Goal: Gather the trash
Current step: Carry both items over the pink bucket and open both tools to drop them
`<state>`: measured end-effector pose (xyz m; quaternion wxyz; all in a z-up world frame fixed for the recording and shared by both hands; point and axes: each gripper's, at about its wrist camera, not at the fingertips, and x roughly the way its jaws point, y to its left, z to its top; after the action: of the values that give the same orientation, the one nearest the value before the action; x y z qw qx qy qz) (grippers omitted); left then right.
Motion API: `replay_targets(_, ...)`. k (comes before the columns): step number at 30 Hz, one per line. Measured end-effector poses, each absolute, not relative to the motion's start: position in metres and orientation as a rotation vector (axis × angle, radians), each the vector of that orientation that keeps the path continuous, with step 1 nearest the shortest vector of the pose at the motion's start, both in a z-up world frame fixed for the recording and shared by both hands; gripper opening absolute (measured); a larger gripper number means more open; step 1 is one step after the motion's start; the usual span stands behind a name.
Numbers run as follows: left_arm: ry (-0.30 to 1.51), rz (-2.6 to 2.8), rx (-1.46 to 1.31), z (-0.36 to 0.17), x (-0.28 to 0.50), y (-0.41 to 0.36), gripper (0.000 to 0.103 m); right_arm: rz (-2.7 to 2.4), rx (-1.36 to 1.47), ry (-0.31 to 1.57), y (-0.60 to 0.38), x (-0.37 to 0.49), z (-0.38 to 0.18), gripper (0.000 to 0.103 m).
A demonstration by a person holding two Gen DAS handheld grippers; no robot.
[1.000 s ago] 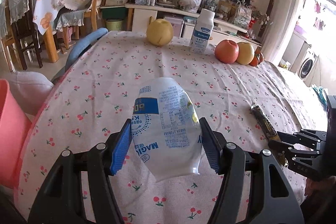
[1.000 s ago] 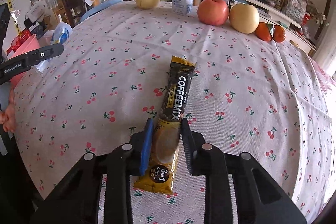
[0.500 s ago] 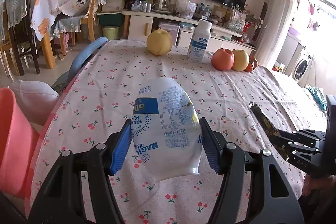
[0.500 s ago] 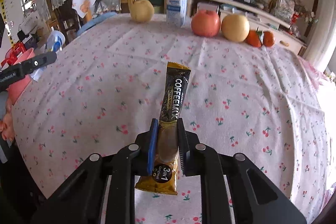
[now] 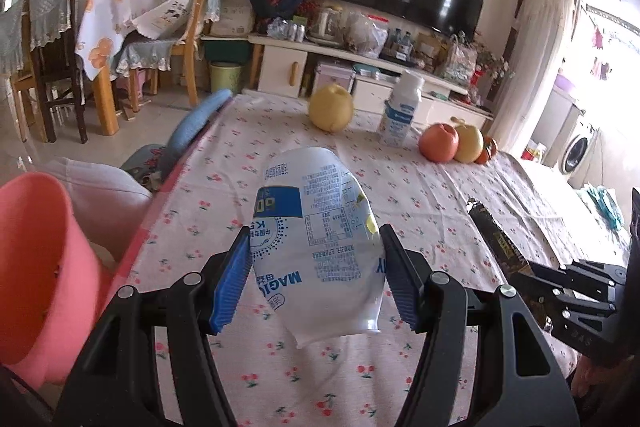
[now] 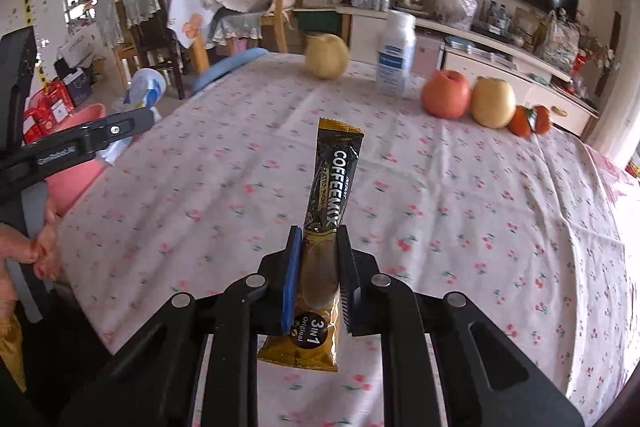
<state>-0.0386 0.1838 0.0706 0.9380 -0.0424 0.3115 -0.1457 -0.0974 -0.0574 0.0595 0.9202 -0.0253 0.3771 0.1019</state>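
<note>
Trash rides in both grippers at once, clear of the cloth. I start at my far left: the pink bin [image 5: 44, 267] sits at nine o'clock in the left wrist view, off the table edge, its mouth tilted toward me.

Moving right, my left gripper [image 5: 316, 281] is clamped on the white pouch [image 5: 316, 247], blue pads pressing its two sides low on the body, the rounded end pointing to twelve o'clock. I judge the pouch light, soft and crushed, so it should give under pressure and could slide on its glossy film. The hold across the widest part looks sound to me.

Further right, my right gripper [image 6: 318, 279] is closed tight on the coffee sachet [image 6: 326, 223], pinching it near the lower end while the long upper part stands toward twelve o'clock. It looks flat, thin and nearly weightless. I expect it to flap or bend rather than slip, and a pinch nearer the middle would steady it.

Beyond both, at twelve to one o'clock on the table [image 6: 500, 227], sit a pear [image 6: 326, 55], a white bottle [image 6: 396, 55], an apple [image 6: 446, 93] and more fruit, none of which looks like trash to me.

My next concern is carrying both loads to the bin at nine o'clock without the right one brushing the left.
</note>
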Motion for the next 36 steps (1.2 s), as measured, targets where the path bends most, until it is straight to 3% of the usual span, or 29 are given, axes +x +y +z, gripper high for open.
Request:
replay_targets(19, 0.549, 0.009, -0.227, 0.093, -0.049, 0.307, 0.064, 0.548, -0.074, 0.702, 0.101, -0.076, 0.109, 0.019)
replay_targets(34, 0.588, 0.286, -0.434, 0.077, -0.055, 0.433, 0.064, 0.808, -0.146, 0.696, 0.260, -0.044, 0.114, 0.019)
replay_targets(36, 0.595, 0.306, -0.443, 0.076, -0.053, 0.438, 0.064, 0.818, -0.161, 0.701, 0.273, -0.040, 0.110, 0.023)
